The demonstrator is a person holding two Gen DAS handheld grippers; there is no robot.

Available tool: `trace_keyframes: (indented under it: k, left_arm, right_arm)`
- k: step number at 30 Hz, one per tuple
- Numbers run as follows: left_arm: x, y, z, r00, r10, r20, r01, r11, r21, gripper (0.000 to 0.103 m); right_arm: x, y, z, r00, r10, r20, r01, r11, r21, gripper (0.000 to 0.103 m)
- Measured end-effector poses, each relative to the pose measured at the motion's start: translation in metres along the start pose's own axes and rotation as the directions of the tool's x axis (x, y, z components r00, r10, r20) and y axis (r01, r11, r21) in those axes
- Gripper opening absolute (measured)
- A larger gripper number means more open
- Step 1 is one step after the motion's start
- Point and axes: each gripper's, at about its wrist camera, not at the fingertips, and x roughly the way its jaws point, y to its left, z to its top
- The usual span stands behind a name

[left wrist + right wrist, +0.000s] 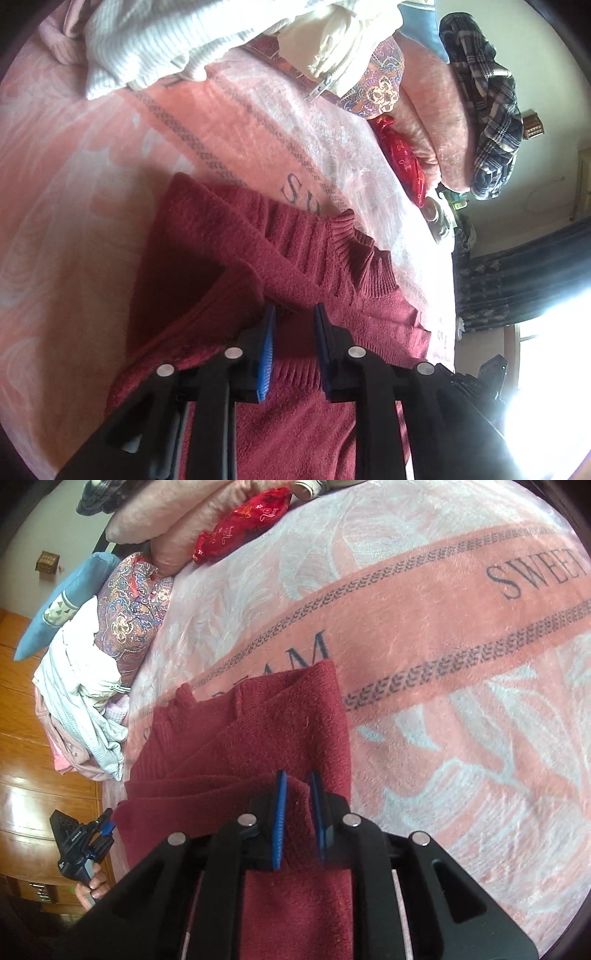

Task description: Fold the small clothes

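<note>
A dark red knit sweater (236,258) lies partly folded on a pink blanket (74,184), its ribbed edge toward the right. My left gripper (294,314) has its blue-padded jaws a small gap apart with the sweater's fabric between them. In the right wrist view the same sweater (280,723) lies in folded layers. My right gripper (298,781) pinches a raised fold of it between nearly closed jaws. The left gripper (105,825) also shows at the lower left of that view, held in a hand.
A heap of white and pale clothes (155,40) lies at the far side of the bed, also in the right wrist view (81,686). Pink pillows (166,520), a red pouch (240,520), a patterned cushion (136,605) and a plaid garment (487,110) lie near the headboard.
</note>
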Motion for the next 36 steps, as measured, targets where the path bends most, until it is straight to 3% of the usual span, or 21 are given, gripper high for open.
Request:
trace_keyframes:
  k: [2,5,12,20,25,27,32,36]
  left_arm:
    - [-0.013,0.000,0.002,0.999,0.033,0.034,-0.034,0.999,0.034,0.046]
    - [-0.028,0.005,0.001,0.995,0.082,0.060,-0.086,0.994,0.065,0.054]
    - [-0.026,0.021,-0.016,0.977,0.214,0.003,-0.210,0.959,0.189,0.059]
    - [-0.006,0.014,-0.027,0.961,0.270,-0.066,-0.243,0.931,0.271,0.059]
    - [-0.002,0.004,-0.038,0.952,0.298,-0.071,-0.259,0.905,0.337,0.053]
    - [-0.002,0.001,-0.040,0.954,0.290,-0.077,-0.245,0.902,0.357,0.043]
    - [0.001,0.002,-0.042,0.951,0.305,-0.056,-0.265,0.892,0.365,0.012]
    - [-0.010,0.008,-0.035,0.965,0.259,-0.033,-0.239,0.926,0.293,0.006]
  right_arm:
    - [-0.010,-0.003,0.001,0.999,-0.026,0.026,0.027,0.999,-0.038,0.027]
    - [-0.018,-0.003,-0.001,0.999,-0.038,0.011,0.038,0.996,-0.086,0.053]
    - [-0.019,-0.007,-0.023,0.995,-0.046,-0.088,0.028,0.980,-0.195,0.062]
    - [-0.003,0.005,-0.033,0.983,-0.101,-0.155,0.058,0.963,-0.263,0.063]
    - [0.007,0.005,-0.041,0.971,-0.128,-0.200,0.063,0.951,-0.302,0.063]
    - [0.009,0.004,-0.042,0.972,-0.119,-0.202,0.054,0.953,-0.298,0.049]
    - [0.012,0.007,-0.044,0.973,-0.103,-0.206,0.034,0.949,-0.313,0.025]
    - [0.005,0.013,-0.044,0.979,-0.110,-0.173,0.044,0.936,-0.349,0.012]
